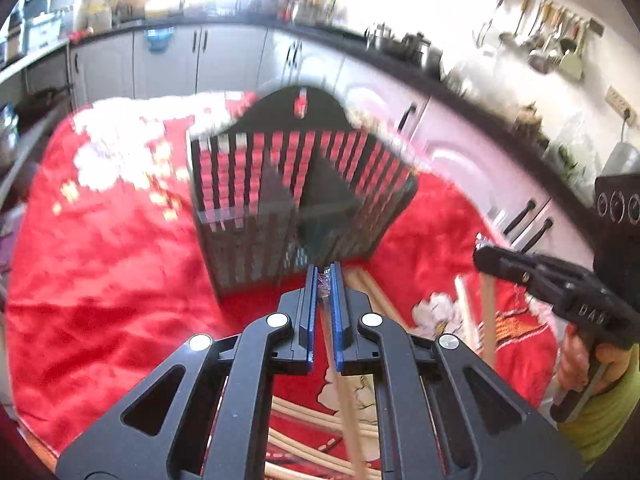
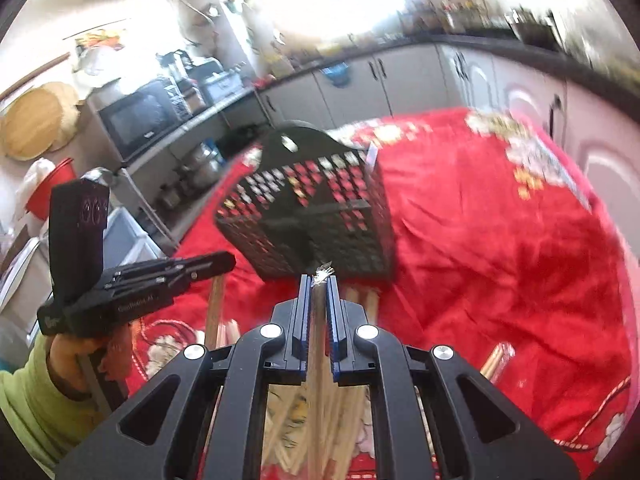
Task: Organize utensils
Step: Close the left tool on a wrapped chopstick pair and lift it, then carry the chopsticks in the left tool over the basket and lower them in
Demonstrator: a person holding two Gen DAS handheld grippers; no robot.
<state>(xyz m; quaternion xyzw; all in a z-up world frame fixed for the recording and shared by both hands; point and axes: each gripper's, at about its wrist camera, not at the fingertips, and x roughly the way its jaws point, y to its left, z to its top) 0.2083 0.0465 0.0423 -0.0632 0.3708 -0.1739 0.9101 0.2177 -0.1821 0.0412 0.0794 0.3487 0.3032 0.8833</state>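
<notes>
A black slatted utensil holder (image 1: 280, 192) (image 2: 312, 208) stands on the red cloth just ahead of both grippers. My left gripper (image 1: 325, 270) is shut on a wooden chopstick (image 1: 348, 408) whose silvery tip pokes out between the blue pads. My right gripper (image 2: 319, 278) is shut on another wooden chopstick (image 2: 318, 360), also silver-tipped. Each gripper shows in the other's view: the right gripper (image 1: 480, 252) with its stick (image 1: 487, 320) hanging down, and the left gripper (image 2: 228, 260) with its stick (image 2: 216, 308). Several loose chopsticks (image 1: 304, 440) (image 2: 288, 432) lie on the cloth below.
The red flowered cloth (image 1: 100, 280) (image 2: 500, 240) covers the table. Kitchen cabinets (image 1: 224, 60) and a dark counter run behind it, with ladles (image 1: 552, 40) hanging on the wall. A microwave (image 2: 140, 120) sits on shelving at the left. A hand in a green sleeve (image 2: 28, 392) holds the left gripper.
</notes>
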